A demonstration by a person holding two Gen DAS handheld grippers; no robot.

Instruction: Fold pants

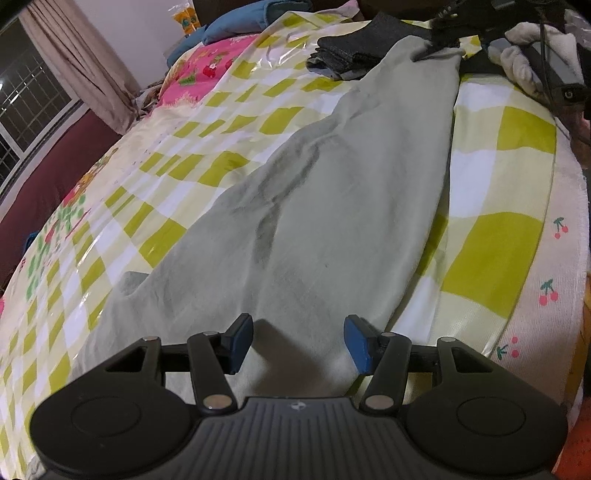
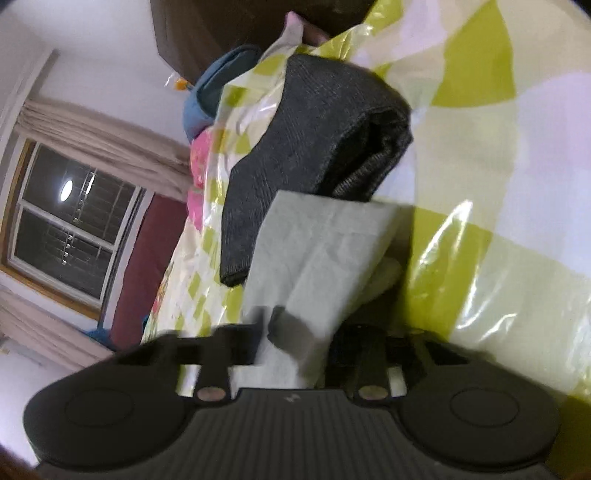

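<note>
Pale grey-green pants (image 1: 332, 192) lie lengthwise on a yellow-checked plastic sheet (image 1: 229, 122) over the bed. My left gripper (image 1: 298, 345) is open, its blue pads (image 1: 242, 343) spread just above the near end of the pants. At the far end, my right gripper (image 1: 437, 40) sits at the leg cuff. In the right wrist view, the cuff (image 2: 325, 240) lies between the blurred fingers of the right gripper (image 2: 295, 347); the jaws look spread wide with the cloth loose between them.
Folded dark grey pants (image 1: 362, 40) lie beyond the cuff, also close in the right wrist view (image 2: 317, 136). White cloth and cables (image 1: 532, 55) sit at the far right. Blue pillows (image 1: 236, 26) and a window with curtains (image 1: 44, 92) are at the left.
</note>
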